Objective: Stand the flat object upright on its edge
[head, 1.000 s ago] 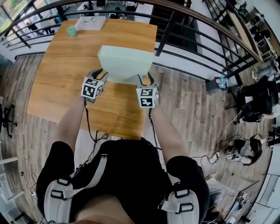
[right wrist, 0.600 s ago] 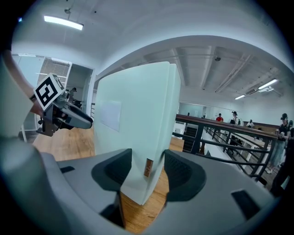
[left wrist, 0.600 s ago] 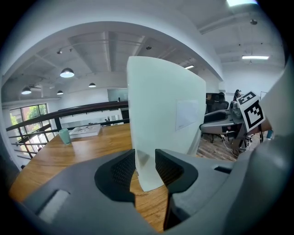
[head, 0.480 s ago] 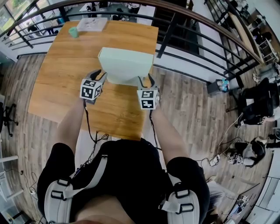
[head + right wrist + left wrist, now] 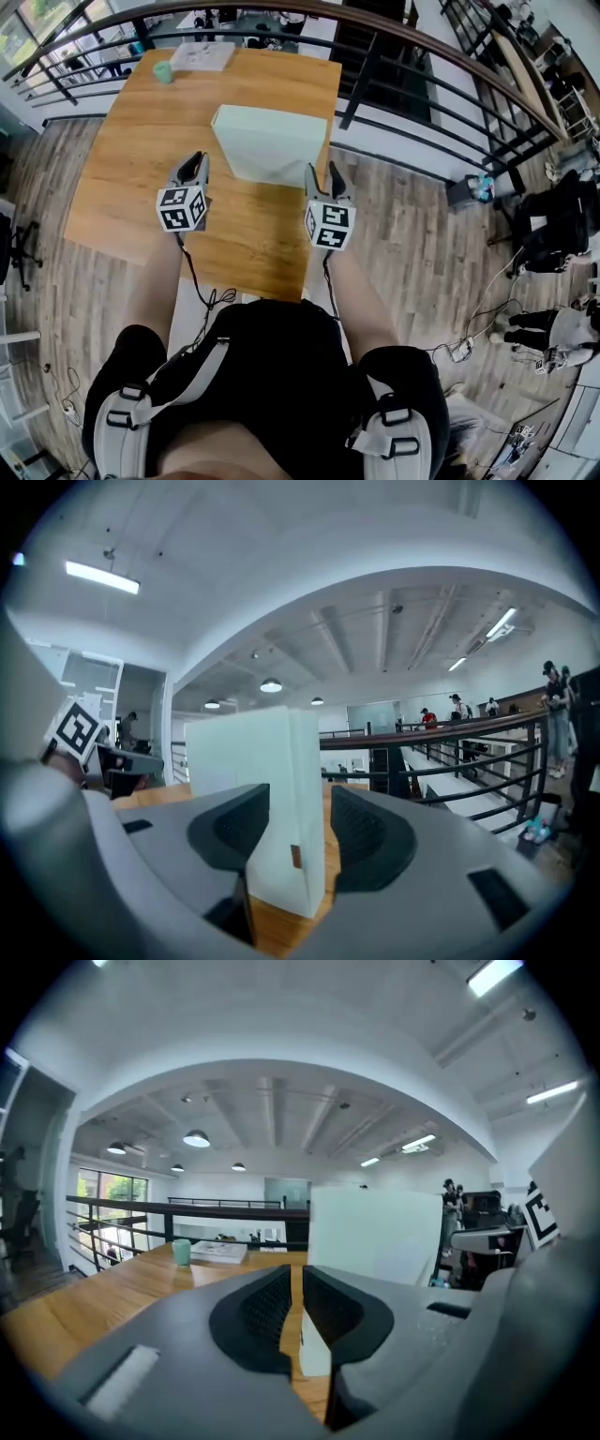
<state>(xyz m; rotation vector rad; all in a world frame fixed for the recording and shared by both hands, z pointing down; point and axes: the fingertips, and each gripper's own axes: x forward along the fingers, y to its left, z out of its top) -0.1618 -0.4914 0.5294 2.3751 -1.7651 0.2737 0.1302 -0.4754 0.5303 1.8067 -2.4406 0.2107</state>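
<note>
Occlusion notes: in the left gripper view the jaw body covers the lower near corner of the box [image 5: 270,142], and in the right gripper view the left-hand pad overlaps part of its wide face. A small brown mark on the box's narrow edge is too small to make out. In the head view the marker cubes hide both hands, and the print on the book [image 5: 203,54] cannot be read.

Box: pale, flat, upright on its edge on the wooden table [image 5: 141,178], toward the table's 3 o'clock side, at 12 o'clock from the two grippers.

Left gripper [image 5: 195,167]: clear of the box, at its 8 o'clock in the head view. The jaws are closing, with only a narrow slit between the pads. Nothing sits between them; table and box show beyond.

Right gripper [image 5: 322,176]: at the box's 4 o'clock corner, jaws well apart. The box's narrow edge is seen through the gap, with clear space beside the right-hand pad. Whether the left-hand pad touches the box cannot be told, and no squeeze shows.

Green cup [image 5: 164,71] and the book sit at the table's far edge, 11 to 12 o'clock, well apart from the box.
</note>
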